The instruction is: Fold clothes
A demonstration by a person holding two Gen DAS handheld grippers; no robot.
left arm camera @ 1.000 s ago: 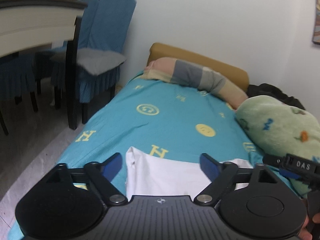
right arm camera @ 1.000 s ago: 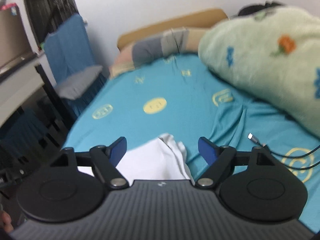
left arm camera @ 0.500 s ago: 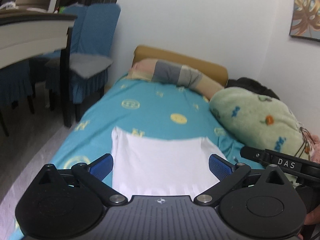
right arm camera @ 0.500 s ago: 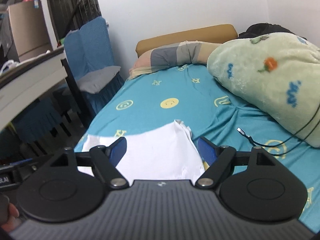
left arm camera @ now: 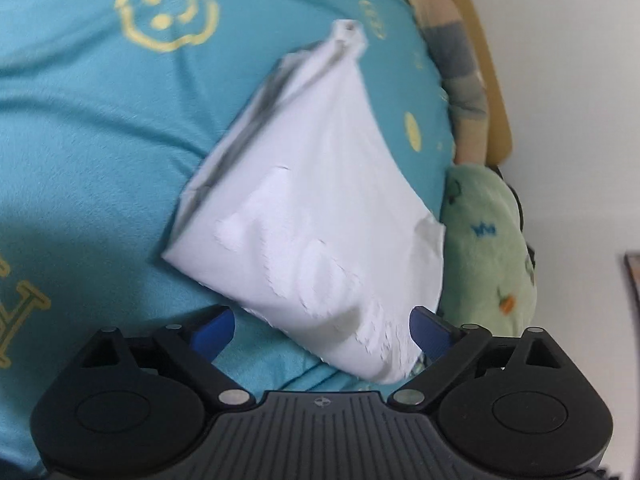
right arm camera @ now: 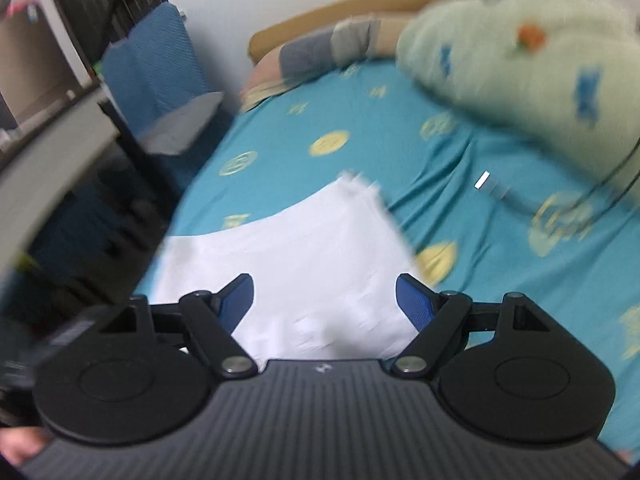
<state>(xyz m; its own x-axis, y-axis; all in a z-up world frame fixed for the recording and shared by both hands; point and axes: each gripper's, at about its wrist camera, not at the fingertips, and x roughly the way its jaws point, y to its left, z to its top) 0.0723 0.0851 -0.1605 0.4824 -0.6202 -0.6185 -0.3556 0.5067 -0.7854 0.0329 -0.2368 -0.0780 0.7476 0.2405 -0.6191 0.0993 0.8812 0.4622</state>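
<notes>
On the teal bed sheet (left arm camera: 100, 152) a white garment (left arm camera: 320, 208) is laid out, already folded into a flat packet with stacked edges seen along one side, and it is framed between the blue pads of both tools. Compared with a second ago, the left view has been rolled sharply and brought lower, so that the garment, then seen square-on beyond the pads, is now seen slantwise and much closer, with one corner pointing toward the pillow. The left tool (left arm camera: 322, 330) is spread wide and its jaws are closing, with the near edge of the garment between the pads but not yet pressed. The right tool (right arm camera: 325, 300) is held spread at an unchanged width above the garment's near edge, nothing being pinched. This is judged to be the approach to a further fold, with a grasp of the near edge by the left tool about to be made. Beyond the garment a striped pillow (left arm camera: 460, 68) is set against a tan headboard (left arm camera: 492, 80). A green fleece blanket (right arm camera: 520, 60) is heaped just beside the garment's right side, and a dark cable (right arm camera: 560, 200) with a bright plug (right arm camera: 482, 181) lies on the sheet near it; both could be caught if the fold is swung that way. A blue-covered chair (right arm camera: 152, 68) stands beside the bed, well apart.
</notes>
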